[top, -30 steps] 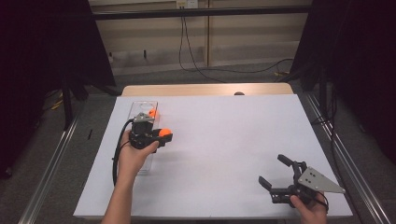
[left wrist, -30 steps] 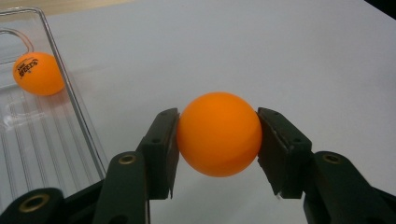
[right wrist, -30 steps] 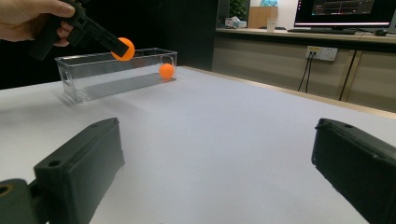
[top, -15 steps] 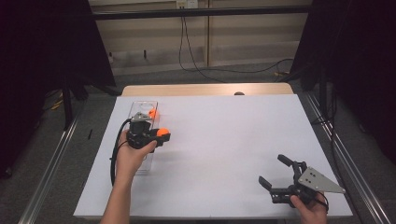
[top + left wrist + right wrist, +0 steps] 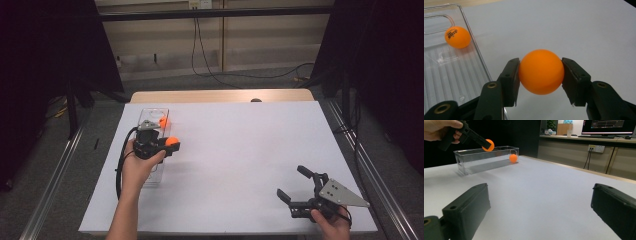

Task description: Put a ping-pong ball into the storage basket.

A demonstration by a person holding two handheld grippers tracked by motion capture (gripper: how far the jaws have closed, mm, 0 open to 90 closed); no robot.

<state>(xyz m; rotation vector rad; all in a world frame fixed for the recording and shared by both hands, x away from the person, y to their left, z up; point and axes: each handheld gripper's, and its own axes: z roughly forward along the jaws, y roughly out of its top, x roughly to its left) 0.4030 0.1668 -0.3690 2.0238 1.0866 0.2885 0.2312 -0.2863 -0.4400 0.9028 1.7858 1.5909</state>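
orange ball (image 5: 541,71) sits pinched between the jaws of your left gripper (image 5: 170,146), lifted just beside the long wall of the clear plastic box (image 5: 161,176). a second orange ball (image 5: 457,37) lies inside this box. your right gripper (image 5: 295,187) rests wide apart, holding nothing, on the white table (image 5: 240,150).

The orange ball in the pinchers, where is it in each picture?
High view: the held ball is left of middle, at the tip of the left gripper, just right of the clear box.
Left gripper view: the held ball sits in the middle, squeezed between the two black jaws.
Right gripper view: the held ball is top left, above the box.
Shared landmark: the second ball lying in the box.
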